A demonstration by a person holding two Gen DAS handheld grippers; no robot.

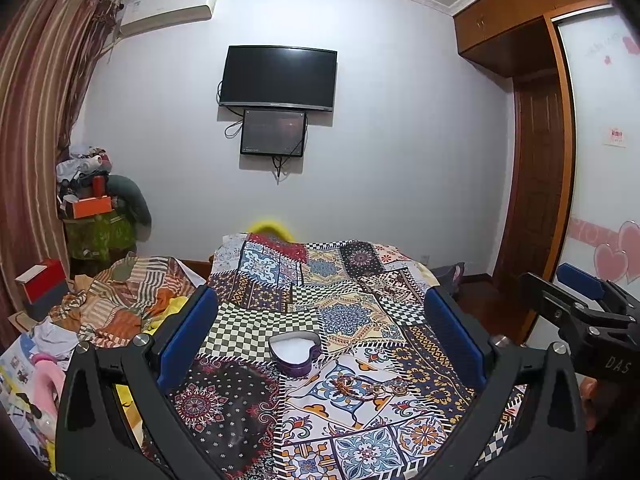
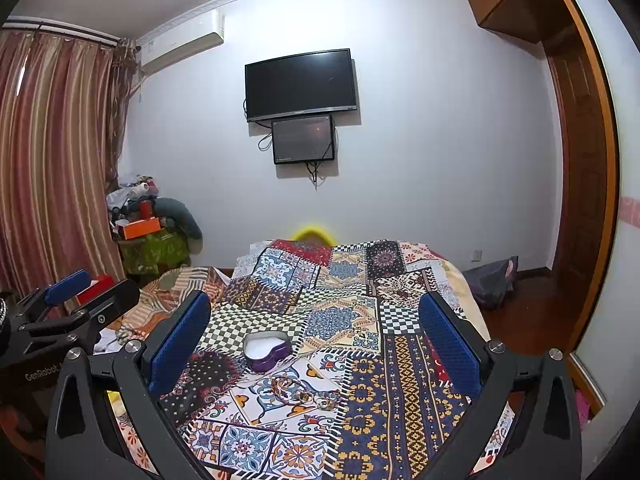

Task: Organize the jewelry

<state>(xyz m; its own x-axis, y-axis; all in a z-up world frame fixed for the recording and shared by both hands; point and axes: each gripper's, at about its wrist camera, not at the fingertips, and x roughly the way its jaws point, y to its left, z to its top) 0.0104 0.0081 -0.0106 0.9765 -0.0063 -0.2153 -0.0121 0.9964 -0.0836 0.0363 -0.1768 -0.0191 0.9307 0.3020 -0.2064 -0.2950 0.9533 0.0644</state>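
A purple heart-shaped tin (image 1: 294, 354) with a white inside stands open on the patchwork cloth (image 1: 352, 308); it also shows in the right wrist view (image 2: 266, 352). Several small gold and bead jewelry pieces (image 1: 370, 388) lie on the cloth just in front of the tin, also in the right wrist view (image 2: 304, 394). My left gripper (image 1: 320, 320) is open and empty, held above the cloth with the tin between its blue pads. My right gripper (image 2: 316, 324) is open and empty, to the right of the left one.
The cloth covers a table or bed end. A heap of striped fabric and clothes (image 1: 120, 304) lies left of it. Boxes and bags (image 1: 92, 208) are stacked by the curtain. A TV (image 1: 278, 78) hangs on the far wall. A wooden wardrobe and door (image 1: 536, 200) stand at right.
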